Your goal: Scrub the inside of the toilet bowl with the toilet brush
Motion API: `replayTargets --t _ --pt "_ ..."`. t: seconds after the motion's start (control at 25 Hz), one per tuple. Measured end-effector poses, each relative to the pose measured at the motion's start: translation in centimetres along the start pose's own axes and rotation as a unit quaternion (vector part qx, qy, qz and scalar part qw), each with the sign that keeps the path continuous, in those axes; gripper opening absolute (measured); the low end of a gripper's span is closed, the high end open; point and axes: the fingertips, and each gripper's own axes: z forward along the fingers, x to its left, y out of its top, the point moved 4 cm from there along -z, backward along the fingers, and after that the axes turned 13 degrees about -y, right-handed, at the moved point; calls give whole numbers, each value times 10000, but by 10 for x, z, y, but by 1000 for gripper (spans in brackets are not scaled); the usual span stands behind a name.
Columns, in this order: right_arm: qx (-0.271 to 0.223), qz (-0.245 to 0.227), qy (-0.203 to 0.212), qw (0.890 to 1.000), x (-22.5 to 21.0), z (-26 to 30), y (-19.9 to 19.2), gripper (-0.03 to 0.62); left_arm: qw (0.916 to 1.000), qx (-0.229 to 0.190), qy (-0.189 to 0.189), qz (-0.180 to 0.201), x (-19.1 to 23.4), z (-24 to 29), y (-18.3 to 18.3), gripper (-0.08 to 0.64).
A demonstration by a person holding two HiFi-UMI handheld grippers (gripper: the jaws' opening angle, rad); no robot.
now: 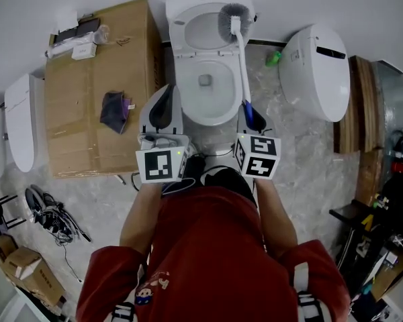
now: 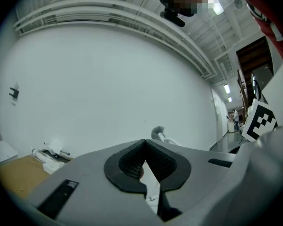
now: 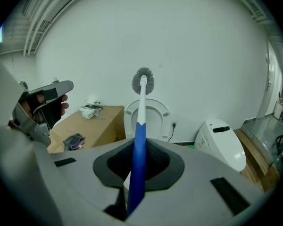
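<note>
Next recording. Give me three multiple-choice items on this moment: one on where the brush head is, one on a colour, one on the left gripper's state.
1. Where is the head of the toilet brush?
A. Down in the bowl water
B. Up by the raised toilet lid
C. On the cardboard box

2. What colour is the grip end of the brush handle?
A. Blue
B. Red
C. Green

3. What state is the left gripper in?
A. Jaws closed on the brush
B. Jaws wide apart
C. Jaws together, holding nothing

Answers:
1 B: the head view shows the bristles against the top of the lifted lid.
2 A: the part of the handle clamped in the right gripper is blue and turns white further up.
3 C: in the left gripper view the jaws meet with nothing between them.
</note>
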Motion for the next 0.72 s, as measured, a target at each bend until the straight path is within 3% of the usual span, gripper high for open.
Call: replayTargets --t 0.72 --pt "74 -106 205 9997 -41 43 8 38 9991 -81 283 319 -12 53 -8 12"
